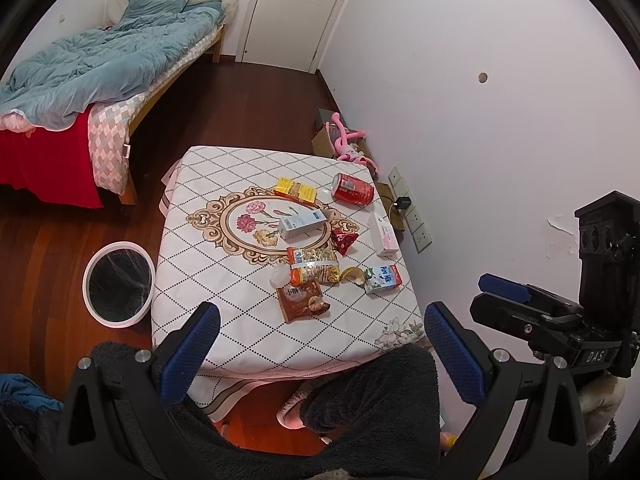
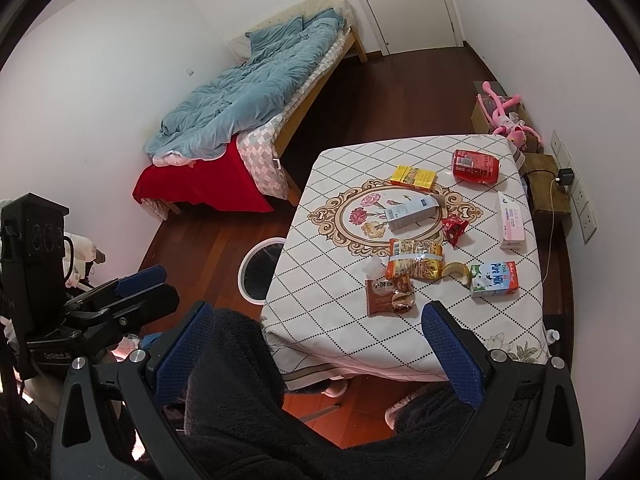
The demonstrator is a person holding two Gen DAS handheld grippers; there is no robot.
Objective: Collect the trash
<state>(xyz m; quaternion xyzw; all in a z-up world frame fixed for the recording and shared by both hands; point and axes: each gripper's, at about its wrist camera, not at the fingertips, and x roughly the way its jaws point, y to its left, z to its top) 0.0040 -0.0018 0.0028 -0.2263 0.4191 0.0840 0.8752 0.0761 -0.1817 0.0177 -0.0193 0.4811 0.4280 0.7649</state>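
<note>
A: Where's the trash? Left to right, please.

B: The bin (image 1: 118,284) stands on the floor left of the tabletop (image 1: 224,216), handy for dropping. Wrapper (image 1: 302,300), then carton (image 1: 382,279) on its side, long axis pointing right.

A: And the jaws?

B: Left gripper (image 1: 320,344) and right gripper (image 2: 316,344) both hang released, empty, short of the trash.

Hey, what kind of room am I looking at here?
Most likely a bedroom in a home: a bed with a rumpled blue quilt along the wall, a closed door, and a small cloth-covered table strewn with snack packaging.
</note>
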